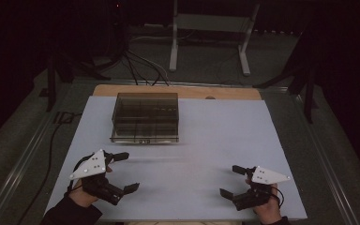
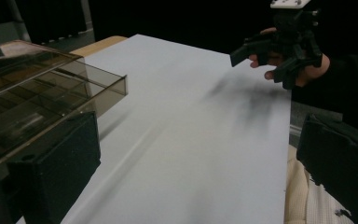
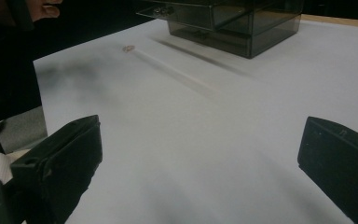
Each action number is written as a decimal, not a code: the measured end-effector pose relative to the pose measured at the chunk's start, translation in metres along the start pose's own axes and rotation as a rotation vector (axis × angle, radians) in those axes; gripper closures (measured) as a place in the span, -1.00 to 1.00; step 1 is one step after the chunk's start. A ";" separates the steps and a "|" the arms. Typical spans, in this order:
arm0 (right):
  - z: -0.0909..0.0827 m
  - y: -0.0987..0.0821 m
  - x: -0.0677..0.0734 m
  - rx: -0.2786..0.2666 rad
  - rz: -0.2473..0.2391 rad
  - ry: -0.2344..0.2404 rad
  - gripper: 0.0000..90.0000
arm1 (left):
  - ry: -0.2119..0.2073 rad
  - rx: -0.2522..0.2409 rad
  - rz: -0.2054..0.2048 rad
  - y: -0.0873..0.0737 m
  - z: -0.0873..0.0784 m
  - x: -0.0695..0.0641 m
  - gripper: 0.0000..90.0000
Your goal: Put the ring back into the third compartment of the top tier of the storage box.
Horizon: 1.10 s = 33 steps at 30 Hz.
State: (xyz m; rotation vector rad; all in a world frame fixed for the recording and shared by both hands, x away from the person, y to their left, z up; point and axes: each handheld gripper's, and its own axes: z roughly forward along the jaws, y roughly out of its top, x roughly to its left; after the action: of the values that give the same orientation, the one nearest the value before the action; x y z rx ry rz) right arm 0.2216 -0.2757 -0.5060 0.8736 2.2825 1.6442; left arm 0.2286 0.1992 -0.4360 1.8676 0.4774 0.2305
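Resting at the near edge of the white board, the two grippers sit well apart from each other, one at each near corner. The left gripper lies at the near left, held by a hand that comes in from the bottom; its jaws are spread wide with nothing between them, and they point toward the right. In the left gripper view the two black jaws stand far apart at the bottom corners with bare board between them. The right gripper lies at the near right, its jaws likewise spread wide and empty, pointing left toward the middle of the board; a hand grips it from below.

Farther off, left of the board's centre and near its far edge, stands a smoky transparent box with inner compartments, its lid shut as far as can be told. It rests flat on the board, well apart from both grippers. Beyond the board, a strip of wooden table shows along the far edge.
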 end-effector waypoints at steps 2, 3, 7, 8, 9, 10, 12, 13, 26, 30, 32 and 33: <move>0.000 0.000 0.000 -0.002 0.003 0.000 -1.00 | 0.019 0.002 0.006 0.001 -0.001 0.002 -0.98; -0.001 0.000 0.000 -0.005 0.002 -0.002 -1.00 | 0.024 0.003 0.003 0.001 -0.002 0.003 -0.98; -0.001 0.000 0.000 -0.008 0.005 0.000 -1.00 | 0.040 -0.010 -0.013 0.002 -0.006 0.007 -0.98; -0.001 0.000 0.000 -0.006 0.004 0.000 -1.00 | 0.061 -0.009 -0.009 0.002 -0.007 0.008 -0.98; -0.001 0.000 0.000 -0.006 0.004 0.000 -1.00 | 0.065 -0.011 -0.012 0.003 -0.007 0.009 -0.98; 0.000 0.000 0.000 -0.005 0.003 0.001 -1.00 | 0.070 -0.014 -0.012 0.003 -0.008 0.009 -0.98; -0.001 0.000 0.000 -0.007 0.006 0.002 -1.00 | 0.081 -0.013 -0.012 0.004 -0.010 0.011 -0.98; -0.001 0.000 0.000 -0.009 0.011 0.005 -1.00 | 0.092 -0.017 -0.009 0.004 -0.010 0.012 -0.98; -0.001 0.000 0.000 -0.008 0.010 -0.007 -1.00 | 0.201 -0.003 -0.023 -0.001 -0.019 0.025 -0.98; -0.001 0.000 0.000 -0.009 0.007 -0.012 -1.00 | 0.243 0.005 -0.034 -0.003 -0.024 0.030 -0.98; -0.001 0.000 0.000 -0.010 0.008 -0.011 -1.00 | 0.264 0.005 -0.053 -0.005 -0.026 0.033 -0.98; -0.001 0.000 0.000 -0.010 0.007 -0.013 -1.00 | 0.276 0.003 -0.068 -0.007 -0.028 0.036 -0.98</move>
State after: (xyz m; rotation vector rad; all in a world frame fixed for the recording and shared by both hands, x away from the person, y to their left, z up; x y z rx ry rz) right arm 0.2213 -0.2769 -0.5053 0.8881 2.2636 1.6457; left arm 0.2487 0.2403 -0.4359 1.8268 0.7285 0.4450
